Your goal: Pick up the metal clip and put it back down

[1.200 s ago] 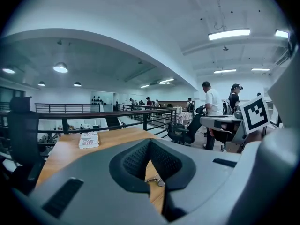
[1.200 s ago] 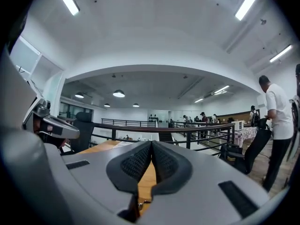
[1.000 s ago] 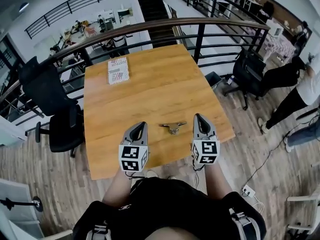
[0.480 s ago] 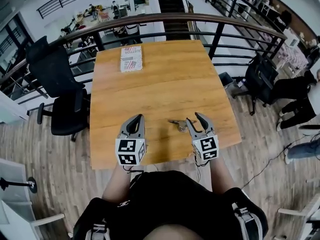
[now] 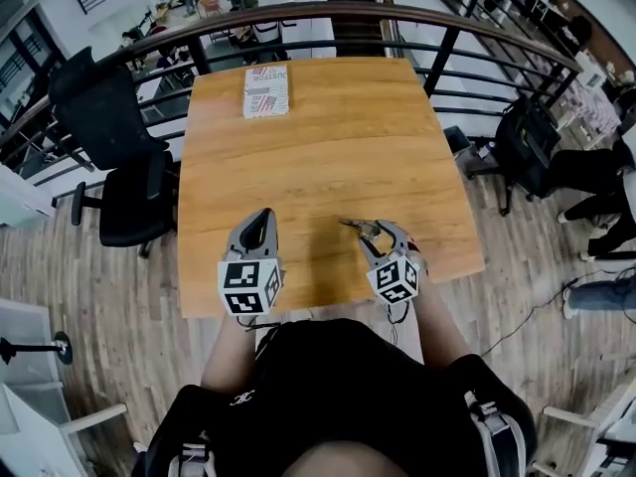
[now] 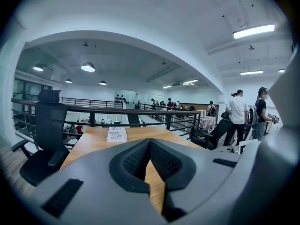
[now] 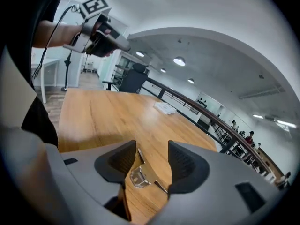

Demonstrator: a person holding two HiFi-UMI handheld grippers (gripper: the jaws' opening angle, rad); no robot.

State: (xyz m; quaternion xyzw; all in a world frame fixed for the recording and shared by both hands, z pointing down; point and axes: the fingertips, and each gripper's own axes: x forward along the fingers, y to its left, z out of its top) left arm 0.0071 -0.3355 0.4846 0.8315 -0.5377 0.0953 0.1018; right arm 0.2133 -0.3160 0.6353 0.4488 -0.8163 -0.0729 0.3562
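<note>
The metal clip [image 5: 358, 229] lies flat on the wooden table [image 5: 328, 137] near its front edge. My right gripper [image 5: 382, 237] is low over it, turned left, and its jaws are opening. In the right gripper view the clip [image 7: 140, 175] rests on the wood between the two spread pads, and neither pad presses on it. My left gripper [image 5: 260, 217] hovers to the left of the clip, well apart from it, shut with nothing in it. In the left gripper view its tips [image 6: 150, 142] meet above bare table.
A white booklet [image 5: 266, 90] lies at the table's far edge. A dark railing [image 5: 397, 13] runs behind the table. Black office chairs stand at the left [image 5: 119, 167] and at the right [image 5: 527, 137]. People stand off to the right.
My right gripper has swung left and down over the clip and its jaws have spread. The clip now lies between them. The left gripper has barely moved.
</note>
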